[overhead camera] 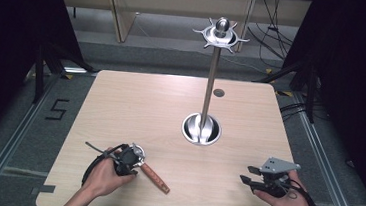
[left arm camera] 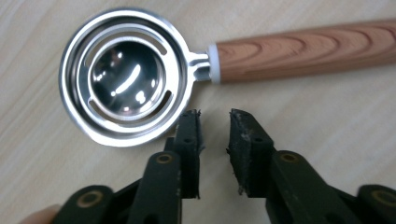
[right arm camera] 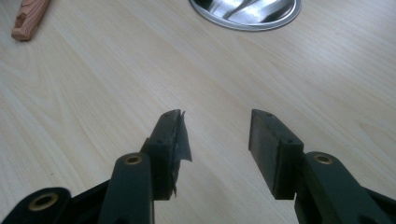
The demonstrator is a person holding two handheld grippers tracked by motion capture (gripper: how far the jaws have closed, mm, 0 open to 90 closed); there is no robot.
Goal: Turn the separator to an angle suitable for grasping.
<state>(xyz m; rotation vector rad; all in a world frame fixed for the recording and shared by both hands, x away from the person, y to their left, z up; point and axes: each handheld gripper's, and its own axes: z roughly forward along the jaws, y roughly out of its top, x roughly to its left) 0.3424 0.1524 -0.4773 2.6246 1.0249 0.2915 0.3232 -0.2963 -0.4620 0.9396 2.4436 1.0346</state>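
Note:
A metal egg separator (left arm camera: 123, 77) with a wooden handle (left arm camera: 303, 49) lies flat on the pale wooden table (overhead camera: 135, 104), near its front left. My left gripper (left arm camera: 215, 116) hovers right over it, pointing down beside the neck where bowl and handle join. Its jaws stand a small gap apart with only bare table between them, so it is open. In the high view the left gripper (overhead camera: 128, 157) covers part of the separator's bowl (overhead camera: 138, 152), and the handle (overhead camera: 156, 177) runs out to the right. My right gripper (overhead camera: 245, 180) rests open near the front right, holding nothing.
A tall metal hanging stand (overhead camera: 211, 80) rises from a round shiny base (overhead camera: 201, 128) at the table's middle right, with several hooks at its top (overhead camera: 220, 34). The base (right arm camera: 245, 11) lies ahead of the right gripper. A small grey disc (overhead camera: 218, 92) sits farther back.

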